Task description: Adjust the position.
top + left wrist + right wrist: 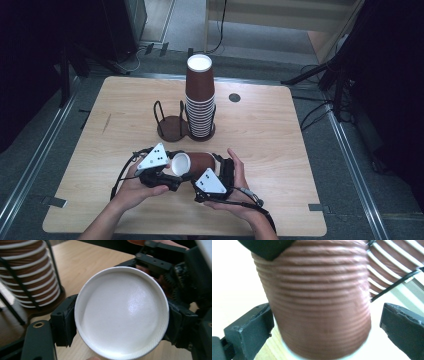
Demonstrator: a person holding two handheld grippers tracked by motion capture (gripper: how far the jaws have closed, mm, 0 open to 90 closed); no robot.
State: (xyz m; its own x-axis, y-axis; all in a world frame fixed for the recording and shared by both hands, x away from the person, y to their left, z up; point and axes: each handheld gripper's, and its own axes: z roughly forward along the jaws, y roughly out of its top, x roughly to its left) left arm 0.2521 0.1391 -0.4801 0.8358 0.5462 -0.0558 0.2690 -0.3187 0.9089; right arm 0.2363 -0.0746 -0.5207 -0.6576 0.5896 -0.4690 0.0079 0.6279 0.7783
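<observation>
High view: one brown paper cup (196, 164) held on its side just above the counter (260, 130), between both hands, near the stack of cups (200, 97) in its wire rack (172, 122).
Left gripper (175, 181): clenched on the cup's rim.
Right gripper (220, 170): released; jaws stand clear on either side of the cup.
Risk: thin rim may buckle under the squeeze.
Risk: held at one end only, the cup may tilt and slip out.

No readable text, labels, brands or numbers anywhere; cups and grippers carry no legible markings.
</observation>
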